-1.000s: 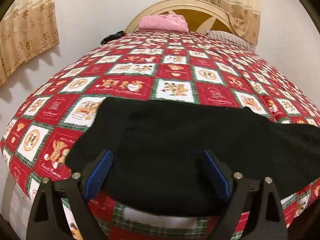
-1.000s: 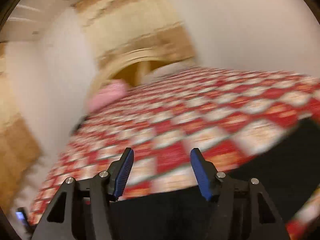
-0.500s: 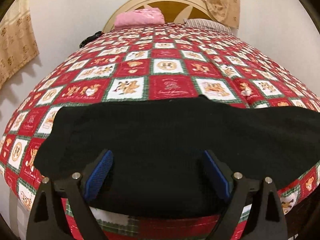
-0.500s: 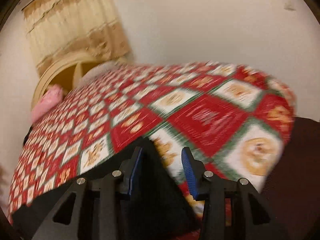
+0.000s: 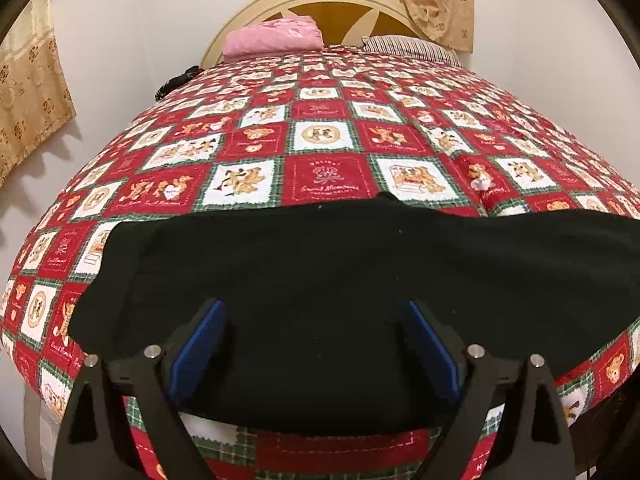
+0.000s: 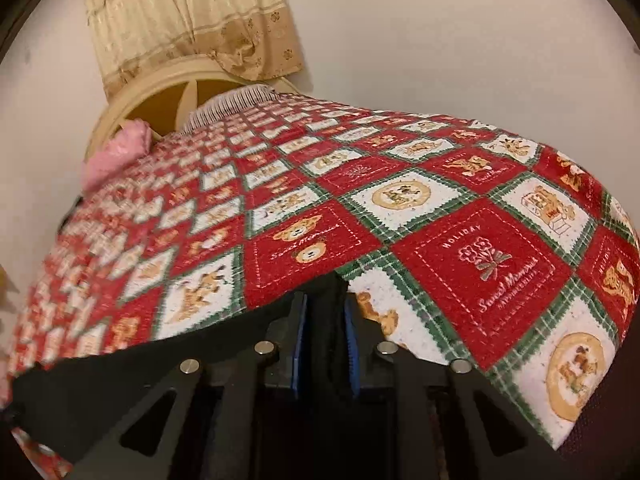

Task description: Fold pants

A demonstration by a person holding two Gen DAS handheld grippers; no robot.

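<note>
Black pants [image 5: 320, 272] lie flat across the near end of a bed, stretched from left to right. My left gripper [image 5: 314, 344] is open, its blue pads wide apart over the near part of the pants, holding nothing. In the right wrist view the pants [image 6: 132, 376] run off to the left. My right gripper [image 6: 324, 332] is shut on the end of the pants [image 6: 326, 312] near the bed's right edge, with the cloth pinched between the blue pads.
The bed has a red, white and green patchwork quilt [image 5: 328, 136]. A pink pillow [image 5: 272, 36] and a striped pillow [image 5: 408, 46] lie against the cream headboard [image 5: 320, 0]. Curtains [image 6: 180, 20] hang on the walls. The bed's near edge drops off below my grippers.
My right gripper swung to the right end of the pants and closed on the cloth. My left gripper stayed open and shifted so more of the pants' width is in its view.
</note>
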